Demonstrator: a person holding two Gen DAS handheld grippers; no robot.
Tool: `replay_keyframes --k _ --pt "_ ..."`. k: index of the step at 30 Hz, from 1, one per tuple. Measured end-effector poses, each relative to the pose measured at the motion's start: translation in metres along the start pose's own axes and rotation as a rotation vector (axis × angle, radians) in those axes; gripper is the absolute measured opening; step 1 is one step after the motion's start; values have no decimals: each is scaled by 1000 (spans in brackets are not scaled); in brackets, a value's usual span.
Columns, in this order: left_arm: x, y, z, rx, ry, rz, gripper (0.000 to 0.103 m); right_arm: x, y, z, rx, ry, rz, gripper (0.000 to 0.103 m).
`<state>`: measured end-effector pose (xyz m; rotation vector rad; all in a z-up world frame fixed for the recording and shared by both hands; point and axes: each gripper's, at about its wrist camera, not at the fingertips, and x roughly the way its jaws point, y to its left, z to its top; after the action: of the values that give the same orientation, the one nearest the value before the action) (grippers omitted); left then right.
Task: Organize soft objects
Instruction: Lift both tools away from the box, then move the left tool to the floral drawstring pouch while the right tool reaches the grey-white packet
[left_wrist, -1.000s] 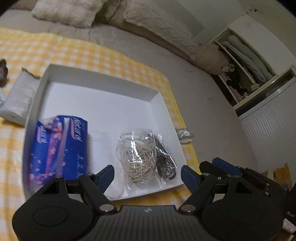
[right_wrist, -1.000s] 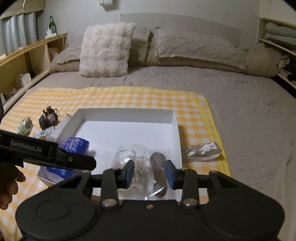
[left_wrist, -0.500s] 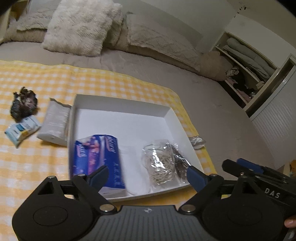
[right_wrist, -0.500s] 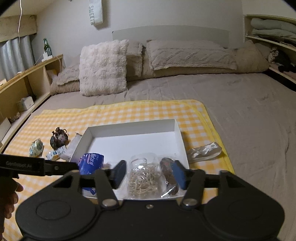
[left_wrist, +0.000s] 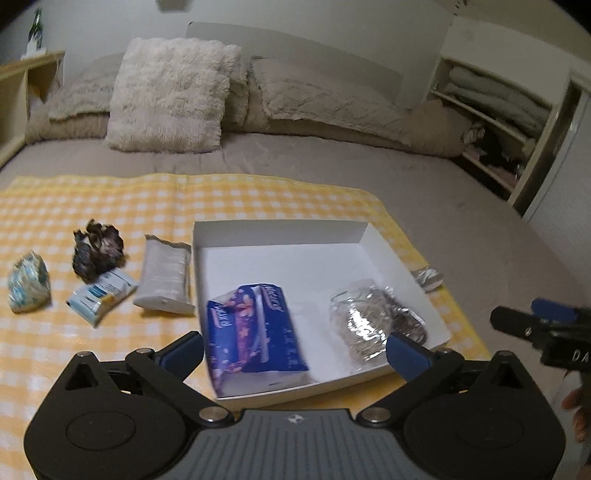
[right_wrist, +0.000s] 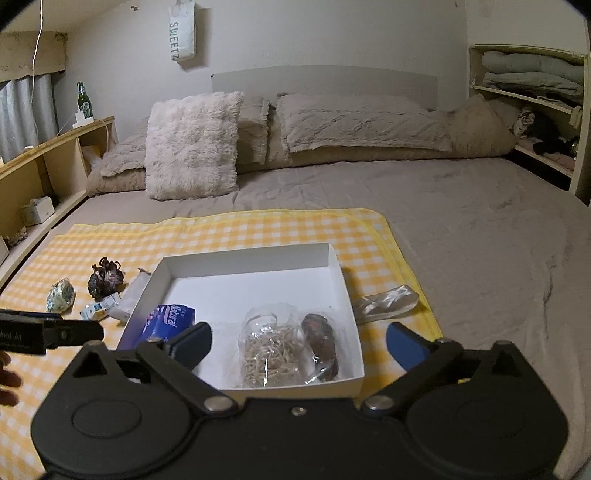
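Note:
A white box (left_wrist: 280, 230) (right_wrist: 243, 258) sits on a yellow checked cloth (left_wrist: 110, 199). Inside lie a blue tissue pack (left_wrist: 255, 328) (right_wrist: 168, 323), a clear bag of rubber bands (left_wrist: 360, 325) (right_wrist: 271, 350) and a dark bag (left_wrist: 408, 321) (right_wrist: 323, 339). Left of the box lie a grey pack (left_wrist: 164, 275), a small blue-white packet (left_wrist: 101, 295), a dark crumpled item (left_wrist: 96, 251) and a pale wad (left_wrist: 27, 282). My left gripper (left_wrist: 295, 352) is open and empty above the box's near edge. My right gripper (right_wrist: 299, 345) is open and empty, also near the box's front.
A clear plastic bag (right_wrist: 388, 301) (left_wrist: 426, 278) lies right of the box on the cloth's edge. Pillows (right_wrist: 192, 144) line the head of the grey bed. A wooden shelf (right_wrist: 55, 155) stands left, open shelves with folded linen (right_wrist: 528, 74) right.
Both grippers have pulled back and risen from the box. The right gripper's jaws have opened wide. The blue tissue pack lies let go in the box.

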<state>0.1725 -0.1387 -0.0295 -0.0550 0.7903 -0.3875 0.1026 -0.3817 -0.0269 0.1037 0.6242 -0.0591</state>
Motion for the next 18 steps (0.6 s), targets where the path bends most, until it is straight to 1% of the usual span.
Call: replay_keyframes --k 9,18 --pt "-8 9 -5 50 -44 86 103 1 15 -4 -18 23 5 103" --pt "-14 27 -5 36 -59 114 103 11 37 -2 -43 43 -10 103"
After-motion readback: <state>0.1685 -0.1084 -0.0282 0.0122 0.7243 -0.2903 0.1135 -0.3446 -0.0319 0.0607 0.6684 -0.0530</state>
